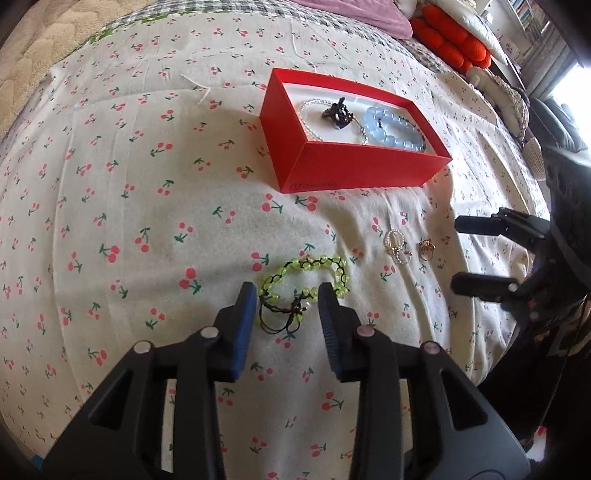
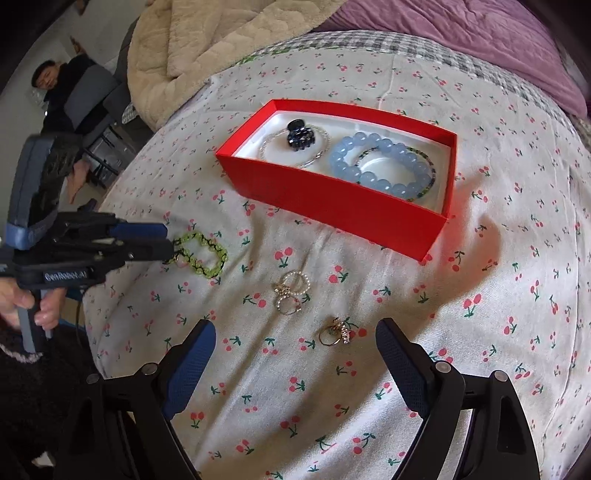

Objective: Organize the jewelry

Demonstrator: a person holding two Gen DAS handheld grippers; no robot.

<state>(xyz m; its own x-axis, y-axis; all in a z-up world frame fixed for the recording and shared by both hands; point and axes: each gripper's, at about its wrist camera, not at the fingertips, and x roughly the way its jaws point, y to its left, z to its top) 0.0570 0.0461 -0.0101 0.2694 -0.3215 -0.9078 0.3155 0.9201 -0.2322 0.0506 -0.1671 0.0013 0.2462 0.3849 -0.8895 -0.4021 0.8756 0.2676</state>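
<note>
- A bed point(image 1: 110, 166) covered by a white sheet printed with small red cherries carries everything. A beige blanket point(image 2: 192, 48) and a purple quilt point(image 2: 461, 33) lie bunched at its far edge.
- A red box point(image 1: 354, 162), open at the top with a white lining, sits near the middle of the bed.
- Inside the box, a pale blue bead bracelet point(image 2: 380, 162) fills the right half. A thin clear-bead bracelet point(image 2: 317, 157) lies in the left half, with a dark hair claw point(image 2: 300, 137) resting on top of it.
- The left hand-held gripper point(image 1: 287, 295) points steeply down at the bed's near side. Its blue-padded jaws stand partly apart, one on either side of the near end of a yellow-green bead bracelet point(image 1: 306, 275) with black cord. The bracelet lies flat on the sheet, and the pads do not appear to press on it.
- The right hand-held gripper point(image 2: 295, 338) hangs above the sheet with its jaws spread wide and nothing held.
- Between the right jaws, on the sheet, lies a gold ring point(image 2: 334, 334).
- Between that ring and the green bracelet lies a small cluster of pearl and silver rings point(image 2: 291, 291).
</note>
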